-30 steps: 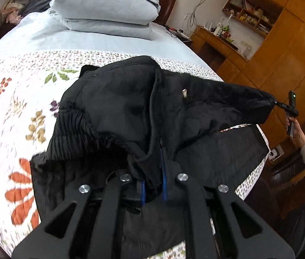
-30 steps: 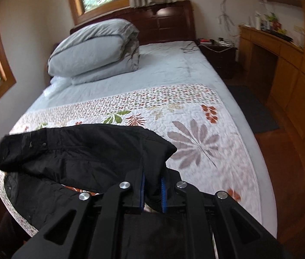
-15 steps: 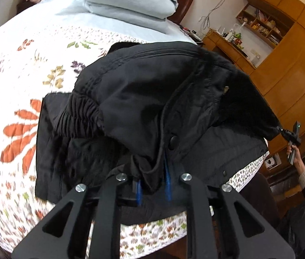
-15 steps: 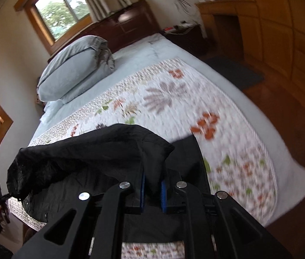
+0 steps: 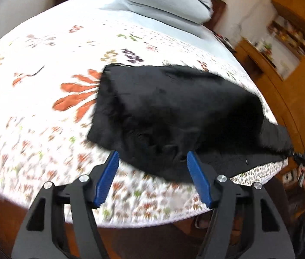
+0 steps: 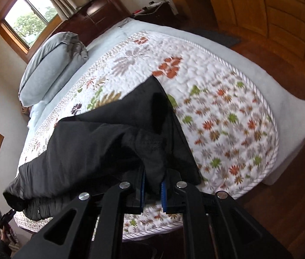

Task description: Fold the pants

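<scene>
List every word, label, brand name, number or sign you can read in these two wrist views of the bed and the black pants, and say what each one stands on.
None can be read.
black pants: no label or print shows.
floral quilt: leaf and flower patterns only, no writing.
shelf items: too small and blurred to read.
left gripper and right gripper: no markings visible.

My black pants (image 5: 174, 112) lie doubled over near the foot edge of the floral quilt (image 5: 33, 118), rumpled.
</scene>
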`<state>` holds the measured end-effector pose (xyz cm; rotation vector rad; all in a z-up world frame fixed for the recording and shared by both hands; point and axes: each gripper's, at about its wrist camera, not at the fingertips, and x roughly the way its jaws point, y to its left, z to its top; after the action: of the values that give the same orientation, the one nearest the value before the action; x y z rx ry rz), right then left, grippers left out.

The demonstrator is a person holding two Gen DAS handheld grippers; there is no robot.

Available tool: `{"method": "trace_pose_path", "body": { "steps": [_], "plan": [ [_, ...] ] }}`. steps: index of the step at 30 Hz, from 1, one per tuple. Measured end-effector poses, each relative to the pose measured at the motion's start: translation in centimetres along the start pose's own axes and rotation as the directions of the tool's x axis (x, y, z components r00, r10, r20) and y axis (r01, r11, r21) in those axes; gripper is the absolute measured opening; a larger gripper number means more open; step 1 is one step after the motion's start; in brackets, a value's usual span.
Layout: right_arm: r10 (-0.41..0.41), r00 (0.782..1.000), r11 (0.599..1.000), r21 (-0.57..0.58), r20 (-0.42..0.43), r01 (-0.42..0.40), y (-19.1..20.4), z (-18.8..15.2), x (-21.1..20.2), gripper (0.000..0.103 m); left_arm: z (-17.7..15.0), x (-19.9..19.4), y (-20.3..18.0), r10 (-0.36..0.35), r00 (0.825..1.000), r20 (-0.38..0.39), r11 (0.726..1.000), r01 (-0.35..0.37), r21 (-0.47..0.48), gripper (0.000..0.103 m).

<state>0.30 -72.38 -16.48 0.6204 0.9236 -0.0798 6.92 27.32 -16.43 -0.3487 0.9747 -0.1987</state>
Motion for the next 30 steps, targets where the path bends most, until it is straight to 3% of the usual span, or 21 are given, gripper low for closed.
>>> {"method": "trace_pose_path", "body": {
  "steps": [2, 6, 10, 13, 15, 17, 19, 21, 23, 25, 27, 29, 30],
  "plan": [
    [-0.017, 1.000, 1.000, 0.008, 0.004, 0.017, 0.0, -0.2, -0.1, 0.022, -0.7, -1.5, -0.1, -0.026, 1.000, 0.014, 0.996, 0.027, -0.084, 0.073],
    [-0.057, 0.998, 0.998, 0.022, 0.017, 0.056, 0.1, -0.5, -0.8, 0.047, -1.6, -2.2, -3.6, -0.184, 0.982, 0.051, 0.965, 0.190, -0.182, 0.088],
    [-0.064, 0.998, 0.998, 0.025, 0.022, 0.063, 0.3, -0.8, -1.7, 0.049, -1.5, 0.0, -7.1, -0.275, 0.959, 0.068, 0.920, 0.283, -0.270, 0.090],
    [-0.081, 0.996, 0.997, 0.015, 0.026, 0.080, 0.5, -1.2, -2.6, 0.049, -0.7, 1.7, -8.4, -0.337, 0.932, 0.131, 0.848, 0.361, -0.389, 0.090],
    [-0.097, 0.995, 0.995, 0.001, 0.027, 0.097, 0.8, -1.4, -3.2, 0.049, 0.1, 3.0, -8.9, -0.319, 0.940, 0.124, 0.824, 0.339, -0.454, 0.090],
    [-0.099, 0.994, 0.995, -0.016, 0.037, 0.100, 1.3, -1.6, -3.7, 0.050, 0.6, 4.2, -7.9, -0.261, 0.959, 0.107, 0.800, 0.277, -0.532, 0.090],
    [-0.087, 0.995, 0.996, -0.028, 0.052, 0.089, 2.0, -1.8, -4.4, 0.050, 0.7, 5.2, -5.8, -0.249, 0.962, 0.108, 0.747, 0.262, -0.611, 0.090],
    [-0.067, 0.996, 0.997, -0.038, 0.067, 0.069, 2.8, -2.0, -4.9, 0.050, 0.5, 6.3, -4.3, -0.241, 0.963, 0.120, 0.666, 0.254, -0.701, 0.090],
    [-0.064, 0.995, 0.996, -0.060, 0.081, 0.069, 4.0, -2.1, -5.4, 0.056, 0.7, 7.1, -3.7, -0.216, 0.972, 0.092, 0.646, 0.213, -0.733, 0.090],
    [-0.067, 0.993, 0.993, -0.094, 0.093, 0.076, 5.4, -2.3, -5.8, 0.059, 0.9, 7.3, -3.7, -0.192, 0.978, 0.079, 0.653, 0.187, -0.734, 0.088],
    [-0.099, 0.989, 0.984, -0.138, 0.114, 0.115, 6.9, -2.4, -6.3, 0.059, 1.4, 7.2, -4.4, -0.136, 0.990, 0.038, 0.710, 0.124, -0.693, 0.076],
    [-0.113, 0.984, 0.980, -0.150, 0.138, 0.134, 7.9, -2.4, -6.8, 0.059, 1.7, 7.3, -5.1, -0.082, 0.997, 0.008, 0.773, 0.069, -0.630, 0.050],
    [-0.118, 0.982, 0.980, -0.144, 0.150, 0.140, 7.9, -2.4, -7.1, 0.059, 1.8, 7.5, -5.3, -0.088, 0.996, 0.013, 0.791, 0.078, -0.607, 0.045]
  ]
}}
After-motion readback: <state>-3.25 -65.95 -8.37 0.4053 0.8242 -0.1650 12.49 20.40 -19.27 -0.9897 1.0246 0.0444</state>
